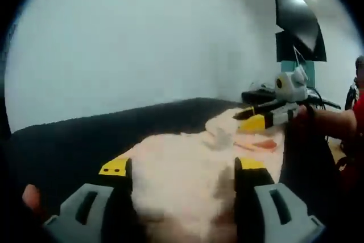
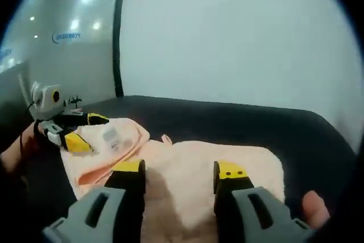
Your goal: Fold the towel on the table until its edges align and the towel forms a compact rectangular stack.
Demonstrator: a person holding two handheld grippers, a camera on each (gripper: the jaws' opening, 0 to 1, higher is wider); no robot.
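A pale peach towel (image 1: 170, 152) lies on the black table (image 1: 74, 140), its far corner folded over into a raised flap. My left gripper (image 1: 182, 166) is open, its yellow-tipped jaws wide apart low over the towel's near part. The right gripper (image 1: 253, 119) comes in from the right at the flap, jaws slightly apart. In the right gripper view the towel (image 2: 193, 155) spreads ahead on the table (image 2: 244, 123), with a white label (image 2: 111, 136) on the folded flap. My right gripper (image 2: 179, 169) is open above the towel. The left gripper (image 2: 82, 130) sits at the flap's left edge.
A plain white wall backs the table. A black panel (image 1: 298, 21) hangs at the upper right, with cables and gear under it. A person's arm with a red sleeve (image 1: 341, 119) reaches in from the right. The dark table edge curves off on the right (image 2: 335, 157).
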